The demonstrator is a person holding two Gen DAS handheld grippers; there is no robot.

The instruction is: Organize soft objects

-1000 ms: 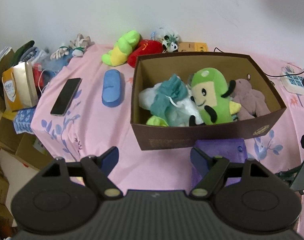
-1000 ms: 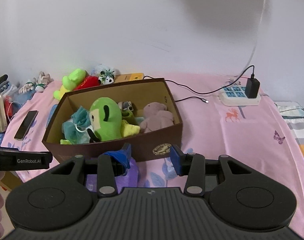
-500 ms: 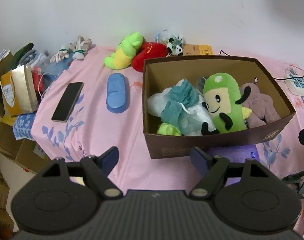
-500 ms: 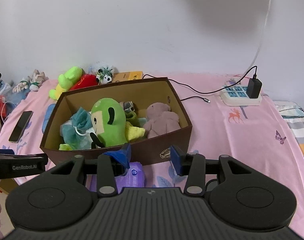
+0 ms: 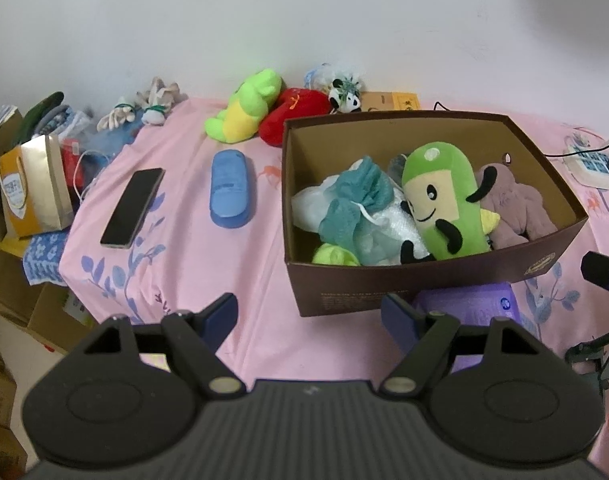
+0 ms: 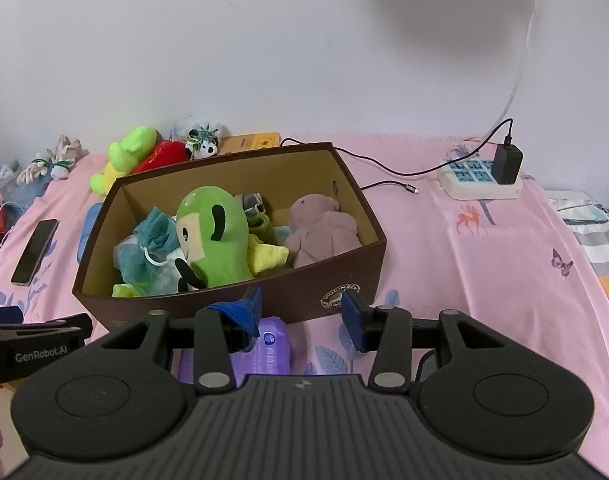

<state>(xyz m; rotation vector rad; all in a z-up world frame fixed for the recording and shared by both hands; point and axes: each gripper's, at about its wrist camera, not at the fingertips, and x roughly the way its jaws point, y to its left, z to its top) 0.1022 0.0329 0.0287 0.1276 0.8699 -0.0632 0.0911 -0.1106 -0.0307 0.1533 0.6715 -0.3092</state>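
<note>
A: So, where do the soft things stand?

B: Most lie in the brown box [image 5: 424, 288] on the pink bedsheet [image 5: 176, 264]: a green plush [image 5: 444, 200], a teal mesh puff [image 5: 356, 200] and a mauve plush [image 5: 516, 208]. At the far edge, left of the box, a lime-green toy [image 5: 244, 112], a red toy [image 5: 296, 112] and a small panda [image 5: 346, 98] lie loose together near the wall.

A: How would those handle?

B: Light and squashy, I'd judge. They'll give under a pinch, so take the thick middle of the body rather than a limb, which could slip out.

A: And the tongs?

B: The left gripper [image 5: 310, 316] is spread wide and empty, hanging above the near edge of the sheet, touching nothing. The right gripper [image 6: 300, 314] is also apart, though less widely, and holds nothing; its left finger [image 6: 242, 312] sits over a purple packet [image 6: 264, 348] that lies just in front of the box. Whether it touches the packet I cannot tell.

A: Anything to avoid?

B: A phone [image 5: 132, 208] and a blue case [image 5: 230, 188] lie left of the box; neither looks soft.
</note>
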